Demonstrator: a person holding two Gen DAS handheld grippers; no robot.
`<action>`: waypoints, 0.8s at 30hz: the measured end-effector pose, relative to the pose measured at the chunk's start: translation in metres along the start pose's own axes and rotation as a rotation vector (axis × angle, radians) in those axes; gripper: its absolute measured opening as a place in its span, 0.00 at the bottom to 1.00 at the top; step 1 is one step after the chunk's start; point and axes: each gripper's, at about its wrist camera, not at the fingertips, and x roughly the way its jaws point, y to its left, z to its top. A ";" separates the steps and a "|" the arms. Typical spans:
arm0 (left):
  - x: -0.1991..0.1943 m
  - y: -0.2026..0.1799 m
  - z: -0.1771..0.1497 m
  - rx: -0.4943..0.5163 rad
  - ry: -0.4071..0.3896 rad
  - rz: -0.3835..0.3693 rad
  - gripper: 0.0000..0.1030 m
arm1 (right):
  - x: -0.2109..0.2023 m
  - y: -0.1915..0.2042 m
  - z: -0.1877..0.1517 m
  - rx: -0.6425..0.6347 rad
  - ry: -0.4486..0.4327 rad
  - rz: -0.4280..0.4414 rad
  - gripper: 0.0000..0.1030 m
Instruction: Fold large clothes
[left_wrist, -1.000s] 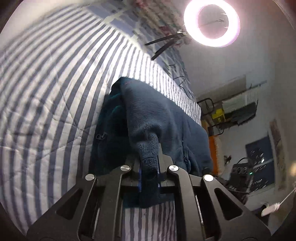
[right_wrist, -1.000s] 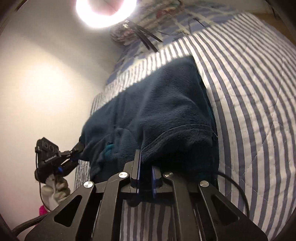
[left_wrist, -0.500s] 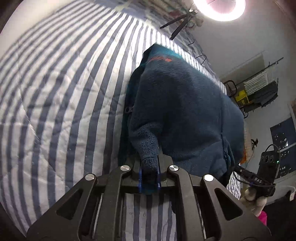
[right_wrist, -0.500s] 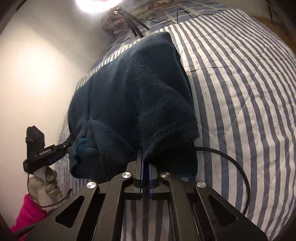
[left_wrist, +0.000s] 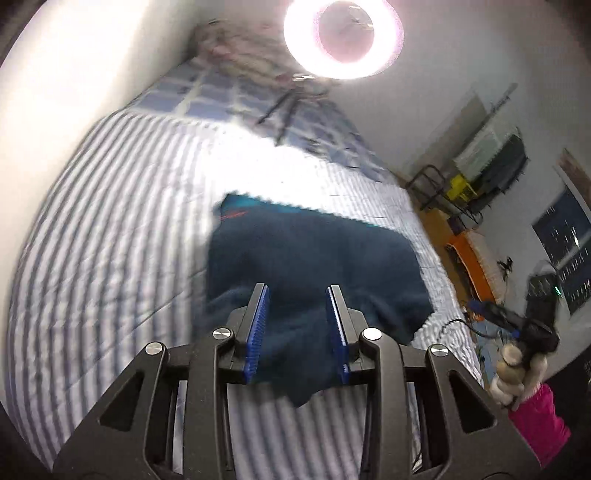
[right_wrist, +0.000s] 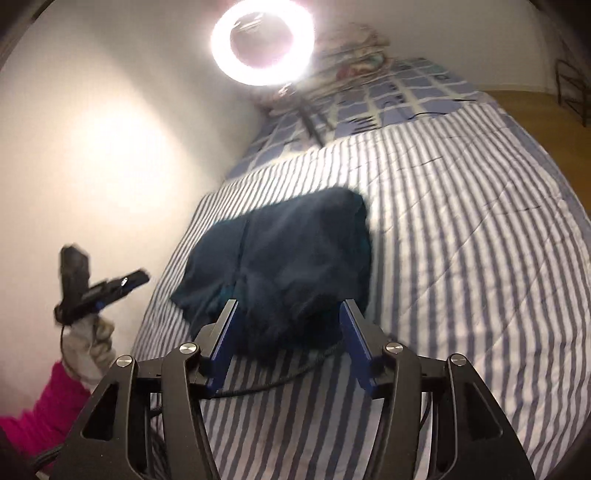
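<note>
A dark navy fleece garment (left_wrist: 314, 266) lies folded in a compact block on the striped bed; it also shows in the right wrist view (right_wrist: 288, 254). My left gripper (left_wrist: 297, 291) is open and empty, its blue pads just above the garment's near edge. My right gripper (right_wrist: 288, 306) is open and empty, raised over the garment's near edge. The left gripper also appears in the right wrist view (right_wrist: 107, 288), held by a gloved hand at the left. The right gripper shows in the left wrist view (left_wrist: 517, 321) at the right.
The blue-and-white striped bedspread (right_wrist: 461, 229) covers the bed. A ring light (right_wrist: 262, 40) on a tripod stands at the bed's head, by checked pillows (right_wrist: 399, 85). A black cable (right_wrist: 280, 380) lies under the right gripper. Shelving and an orange item (left_wrist: 465, 254) stand off the bed.
Both grippers have let go of the fleece and opened. The folded garment now lies flat on the bed, and both grippers have lifted up and back from it.
</note>
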 end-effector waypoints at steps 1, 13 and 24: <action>0.006 -0.011 0.004 0.022 0.002 -0.013 0.30 | 0.003 -0.009 0.008 0.027 -0.011 0.010 0.52; 0.141 -0.116 -0.012 0.290 0.186 -0.123 0.30 | 0.092 -0.080 0.078 0.246 0.043 0.135 0.53; 0.164 -0.104 -0.044 0.365 0.242 -0.143 0.30 | 0.186 -0.117 0.094 0.430 0.147 0.355 0.43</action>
